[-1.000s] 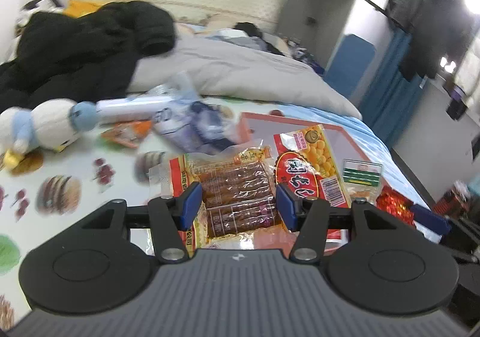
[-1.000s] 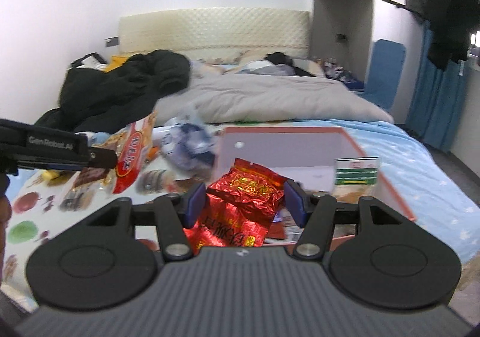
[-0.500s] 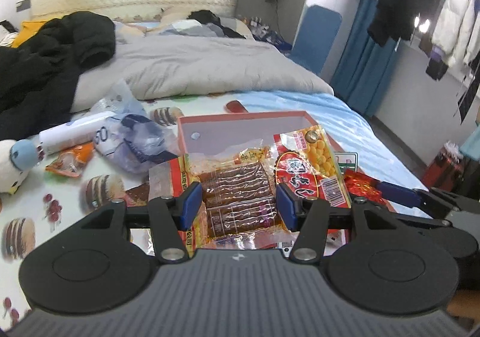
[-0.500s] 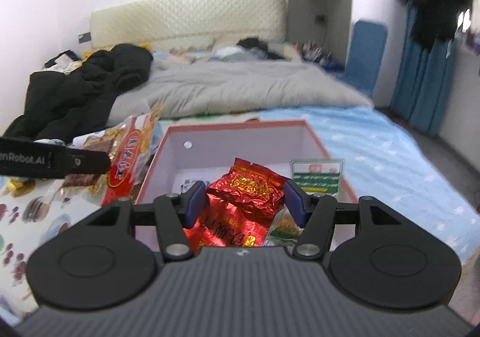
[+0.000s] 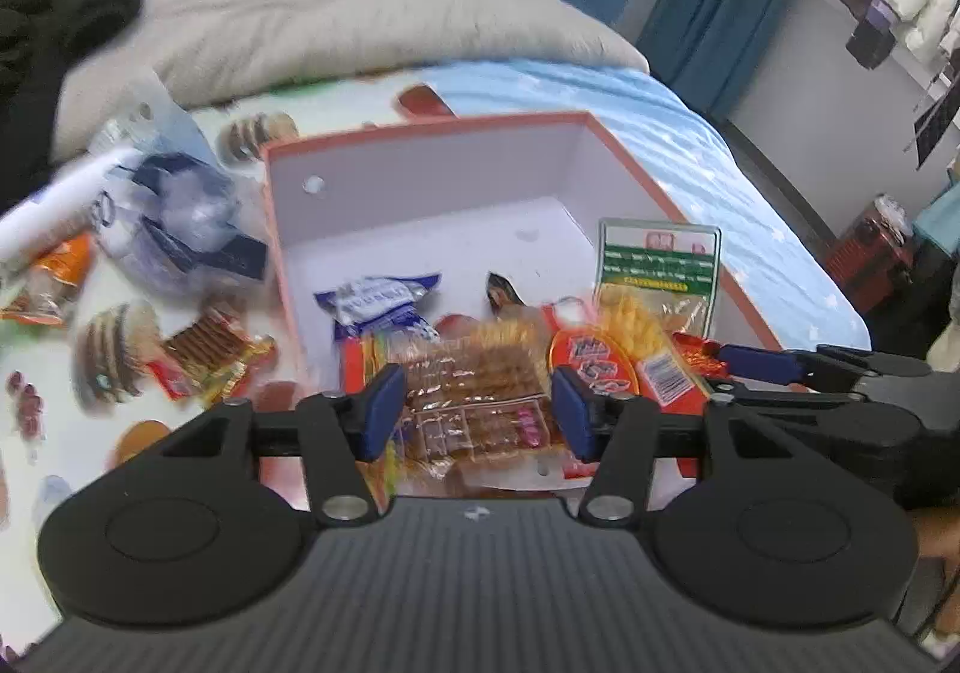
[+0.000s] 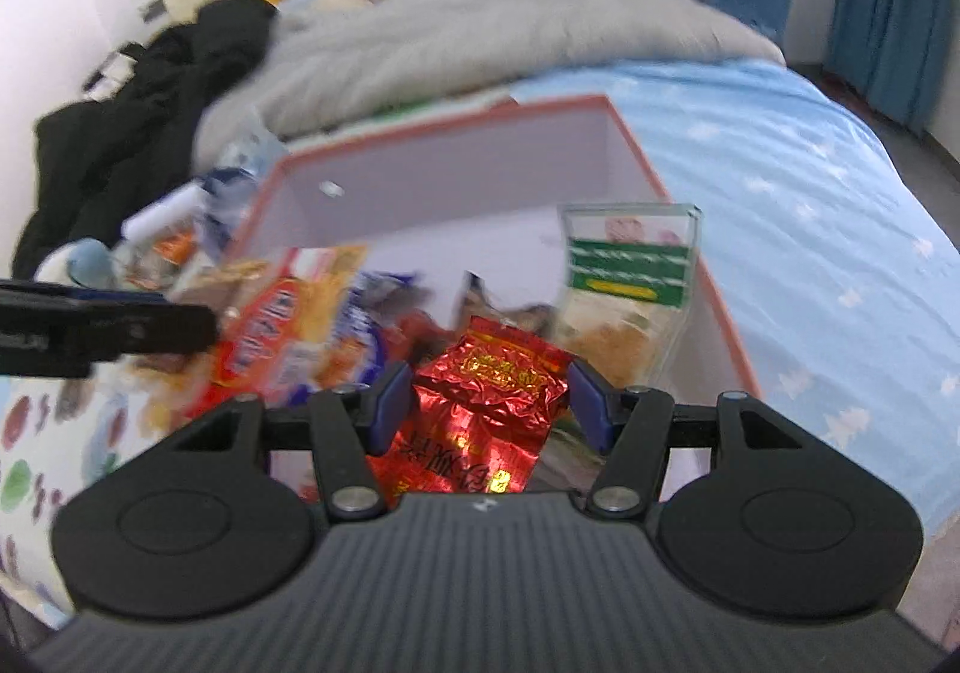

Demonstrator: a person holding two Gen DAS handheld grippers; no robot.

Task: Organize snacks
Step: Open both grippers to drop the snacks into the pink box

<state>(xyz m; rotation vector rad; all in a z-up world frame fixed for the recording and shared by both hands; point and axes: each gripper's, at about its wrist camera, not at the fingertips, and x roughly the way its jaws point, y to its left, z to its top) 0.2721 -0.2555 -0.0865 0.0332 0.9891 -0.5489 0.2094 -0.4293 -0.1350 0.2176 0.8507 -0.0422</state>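
Spread across a printed bedsheet [image 5: 48, 433], loose snacks surround an orange-rimmed box [image 5: 420, 124] that already holds several packets. The left gripper [image 5: 474, 412] carries clear-wrapped snack packs [image 5: 474, 397] over the box's near edge; its jaws have just been closing a little on the bundle between them. The right gripper [image 6: 489, 403] clamps a red foil packet [image 6: 489, 403] at about half width, also above the box. To do this well, each load should probably be lowered onto bare box floor before letting go, clear of the green-labelled bag [image 6: 627, 259] standing against the right wall.
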